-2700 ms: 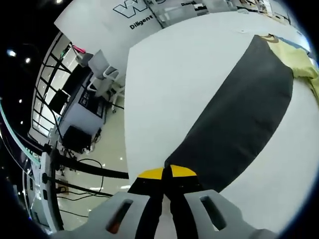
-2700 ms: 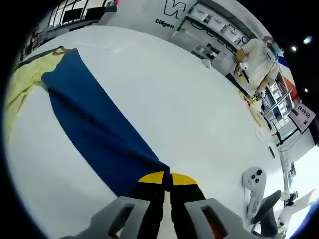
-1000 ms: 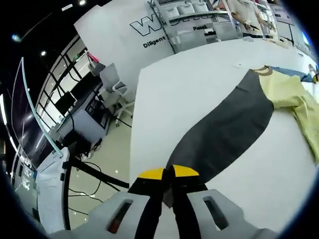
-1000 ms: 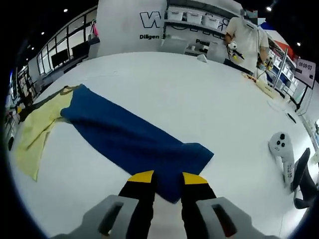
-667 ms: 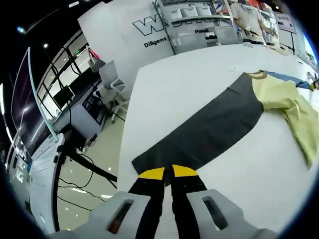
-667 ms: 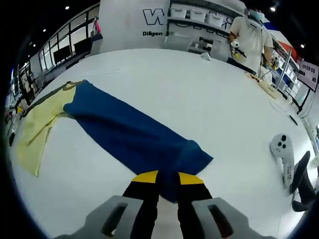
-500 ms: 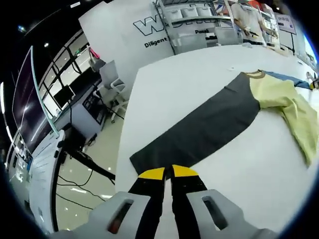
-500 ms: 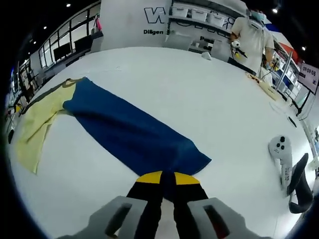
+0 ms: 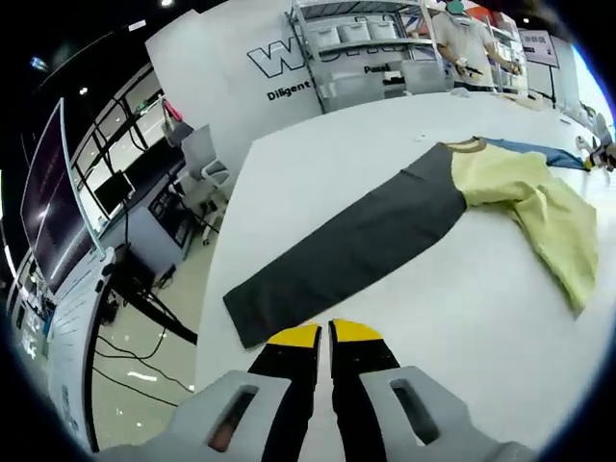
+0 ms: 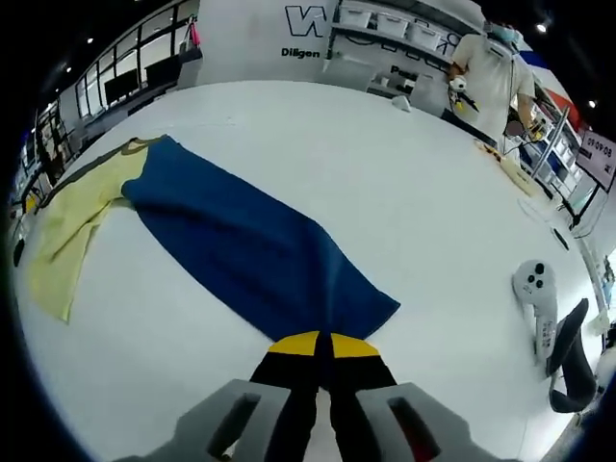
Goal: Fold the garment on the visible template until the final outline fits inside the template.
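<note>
right gripper (image 10: 322, 344) pinching blue sleeve (image 10: 245, 245) hem, seemingly; left gripper (image 9: 322, 333) pressed together, empty.

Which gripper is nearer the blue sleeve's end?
Right. The right gripper is at the blue sleeve end, jaws together on its edge. The left gripper sits by the grey sleeve end.

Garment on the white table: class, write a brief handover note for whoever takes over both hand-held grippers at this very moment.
Left hand-held gripper: shut, empty, just beside the end of the grey part.
Right hand-held gripper: shut on the end edge of the blue part.
Garment: spread long and flat on the table, yellow middle rumpled between the grey and blue parts.
Done: no fold visible yet.
Left: all folding; I can't make out the template outline.
</note>
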`<state>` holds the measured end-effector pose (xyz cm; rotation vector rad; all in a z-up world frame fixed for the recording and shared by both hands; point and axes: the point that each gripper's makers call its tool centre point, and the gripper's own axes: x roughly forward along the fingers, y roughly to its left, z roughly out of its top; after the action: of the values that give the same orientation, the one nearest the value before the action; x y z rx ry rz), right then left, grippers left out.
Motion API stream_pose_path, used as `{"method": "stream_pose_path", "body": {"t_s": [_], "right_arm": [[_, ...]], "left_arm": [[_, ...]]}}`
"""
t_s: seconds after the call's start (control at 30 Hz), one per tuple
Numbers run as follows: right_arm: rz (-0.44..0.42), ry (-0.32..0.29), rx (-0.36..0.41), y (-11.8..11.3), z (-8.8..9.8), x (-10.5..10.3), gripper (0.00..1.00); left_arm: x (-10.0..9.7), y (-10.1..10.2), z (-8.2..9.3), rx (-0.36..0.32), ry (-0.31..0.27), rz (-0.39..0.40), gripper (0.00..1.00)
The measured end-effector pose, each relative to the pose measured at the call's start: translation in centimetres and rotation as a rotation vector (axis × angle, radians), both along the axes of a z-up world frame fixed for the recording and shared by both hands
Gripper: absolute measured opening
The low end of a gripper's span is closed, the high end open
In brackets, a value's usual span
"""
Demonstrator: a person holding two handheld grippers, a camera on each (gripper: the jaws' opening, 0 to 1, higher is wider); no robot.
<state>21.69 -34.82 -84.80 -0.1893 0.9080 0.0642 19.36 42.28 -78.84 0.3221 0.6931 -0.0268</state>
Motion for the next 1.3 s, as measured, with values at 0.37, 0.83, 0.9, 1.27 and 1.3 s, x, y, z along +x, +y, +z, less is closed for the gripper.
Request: {"method": "stream_pose_path", "body": {"t_s": [0.37, 0.83, 0.9, 1.27, 1.3], "right_arm": [[0.015, 0.007, -0.049, -0.5, 0.0, -0.2, 0.00], [-0.036, -0.155, -0.033, 0.0, 3.3, 0.5, 0.04], [-0.028, -0.155, 0.005, 1.1, 3.7, 0.3, 0.05], [-0.003, -0.255, 0.072, 5.9, 5.5, -0.9, 0.06], [0.009, -0.264, 0.070, 6.5, 5.7, -1.1, 0.06]], "left_arm": [[-1.8, -2.3, 0.8, -0.029, -0.028, -0.032, 0.07], [-2.6, -4.9, 1.0, -0.045, -0.049, -0.080, 0.06], [-2.8, -5.2, 1.1, -0.044, -0.053, -0.087, 0.06], [-3.6, -7.0, 0.7, -0.073, -0.054, -0.127, 0.07], [-3.8, -7.3, 0.7, -0.075, -0.053, -0.133, 0.07]]}}
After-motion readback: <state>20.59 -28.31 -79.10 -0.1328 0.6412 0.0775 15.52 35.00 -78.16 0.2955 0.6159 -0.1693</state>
